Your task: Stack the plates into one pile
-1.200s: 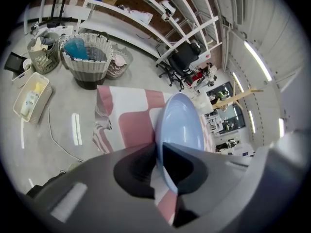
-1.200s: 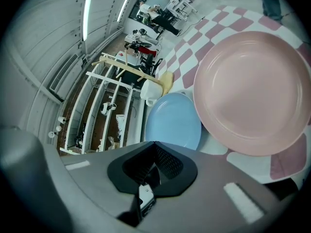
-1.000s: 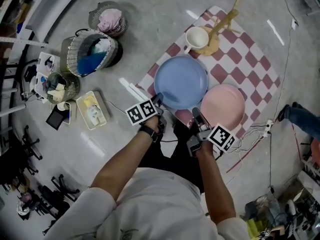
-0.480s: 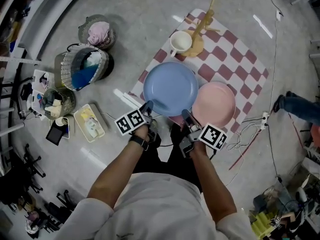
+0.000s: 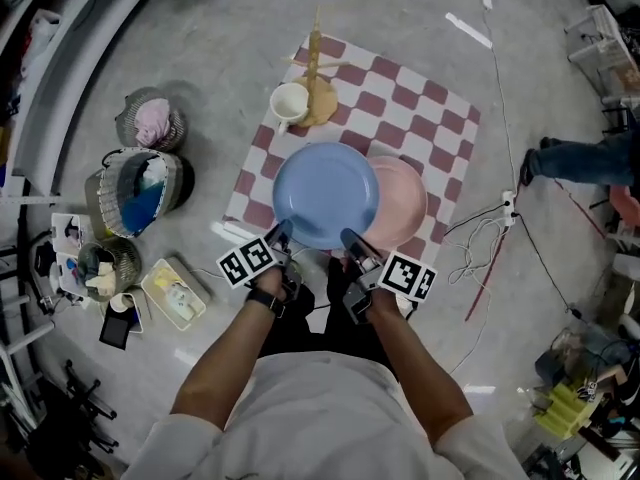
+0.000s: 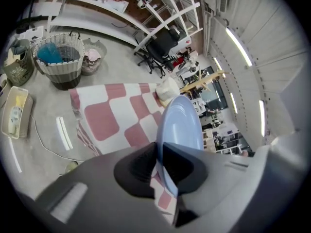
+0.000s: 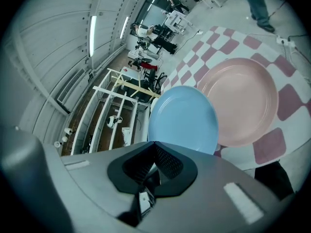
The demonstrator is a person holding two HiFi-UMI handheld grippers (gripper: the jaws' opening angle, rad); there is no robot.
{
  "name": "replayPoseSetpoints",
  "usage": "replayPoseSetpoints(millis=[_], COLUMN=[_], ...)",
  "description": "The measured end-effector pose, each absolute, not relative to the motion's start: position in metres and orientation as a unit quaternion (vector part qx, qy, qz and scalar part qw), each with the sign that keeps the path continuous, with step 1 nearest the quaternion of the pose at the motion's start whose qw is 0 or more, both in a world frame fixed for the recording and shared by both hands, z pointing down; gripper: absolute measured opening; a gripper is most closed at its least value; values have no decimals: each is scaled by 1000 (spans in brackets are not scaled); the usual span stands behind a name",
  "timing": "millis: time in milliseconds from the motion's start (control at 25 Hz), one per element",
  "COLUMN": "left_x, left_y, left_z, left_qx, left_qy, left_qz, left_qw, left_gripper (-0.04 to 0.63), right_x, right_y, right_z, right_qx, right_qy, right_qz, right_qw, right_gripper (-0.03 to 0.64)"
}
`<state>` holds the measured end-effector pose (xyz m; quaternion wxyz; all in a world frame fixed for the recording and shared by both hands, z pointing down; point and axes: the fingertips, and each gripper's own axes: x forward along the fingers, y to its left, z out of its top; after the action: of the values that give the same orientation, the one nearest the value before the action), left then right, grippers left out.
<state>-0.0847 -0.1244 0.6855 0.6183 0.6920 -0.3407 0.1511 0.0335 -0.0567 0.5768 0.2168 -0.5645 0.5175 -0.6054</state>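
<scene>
Now that I've lifted it, blue plate overlaps pink plate: left gripper clamps its rim, right gripper seemingly shut.

checkered cloth, white mug, wire basket, floor cables

- Grey polished floor, with strip lights glinting off it, carries everything.
- A red-and-white checked cloth lies flat on it, set cornerwise.
- On the cloth, at its 5 o'clock, a pink plate.
- At the cloth's 11 o'clock corner, a cream mug just beside a wooden stand.
- At 9 o'clock from the cloth, on bare floor, three wire baskets in a ragged line: a small one, a bigger one and another small one.
- At 8 o'clock, a pale tray.
- At 4 o'clock, a loose white cable.
</scene>
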Motion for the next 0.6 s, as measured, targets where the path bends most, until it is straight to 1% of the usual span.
replayPoseSetpoints(millis=[320, 600], left_x=[-17, 29], left_y=[-87, -64], left_z=[694, 711], left_qx=[704, 702], left_qy=[-280, -259], left_qz=[207, 251], left_qw=[619, 614], left_gripper=[44, 49], right_x=[87, 129], right_y=[-12, 16], right_z=[572, 584], right_qx=[-601, -615], right_qy=[477, 447], right_qz=[-589, -588], right_qw=[254, 276], right_gripper=[9, 9])
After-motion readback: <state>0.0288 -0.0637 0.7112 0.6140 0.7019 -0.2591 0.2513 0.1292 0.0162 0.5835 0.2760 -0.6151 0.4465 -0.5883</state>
